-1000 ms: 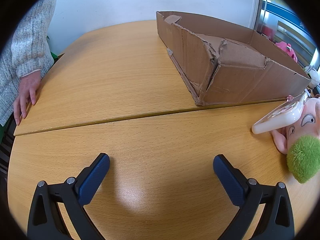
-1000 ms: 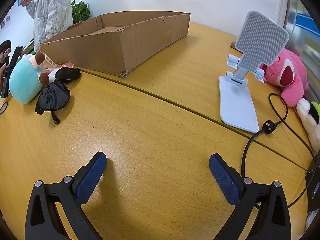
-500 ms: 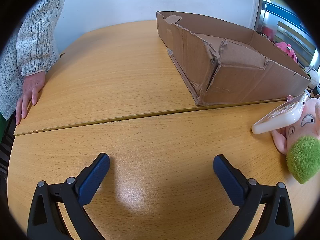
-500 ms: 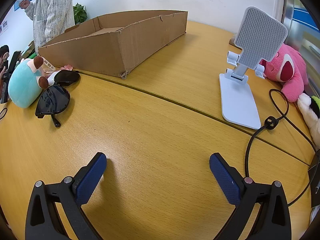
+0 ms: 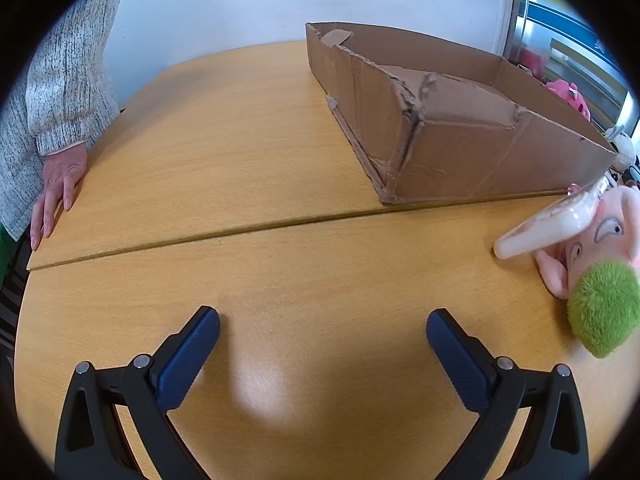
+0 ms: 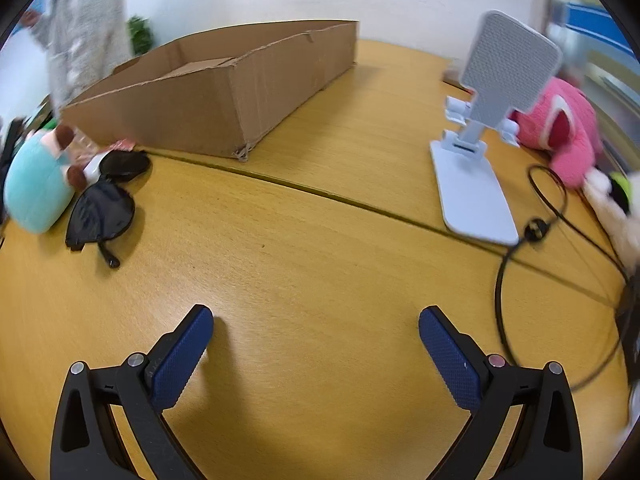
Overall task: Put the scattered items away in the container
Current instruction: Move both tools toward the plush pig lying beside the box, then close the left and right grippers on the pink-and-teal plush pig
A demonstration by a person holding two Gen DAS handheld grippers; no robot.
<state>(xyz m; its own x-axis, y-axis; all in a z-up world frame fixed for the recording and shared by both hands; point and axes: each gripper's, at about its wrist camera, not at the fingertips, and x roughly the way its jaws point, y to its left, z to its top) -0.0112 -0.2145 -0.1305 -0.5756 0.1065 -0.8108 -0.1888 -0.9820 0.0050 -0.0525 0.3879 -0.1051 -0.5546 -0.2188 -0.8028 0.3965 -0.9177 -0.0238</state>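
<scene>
Right claw (image 6: 316,334): spread wide, empty, low over bare counter (image 6: 320,264), presumably readied for a first pick. Left claw (image 5: 322,336): likewise wide, empty. Sunglasses (image 6: 105,204), teal plush (image 6: 34,184): just before the cardboard box (image 6: 224,96), left corner. Phone stand (image 6: 480,152), pink plush (image 6: 564,132): right of box, well apart. Box: apparently unfilled.

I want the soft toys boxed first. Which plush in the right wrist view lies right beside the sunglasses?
The teal plush, left of the sunglasses. The pink plush lies far right, behind the phone stand.
</scene>
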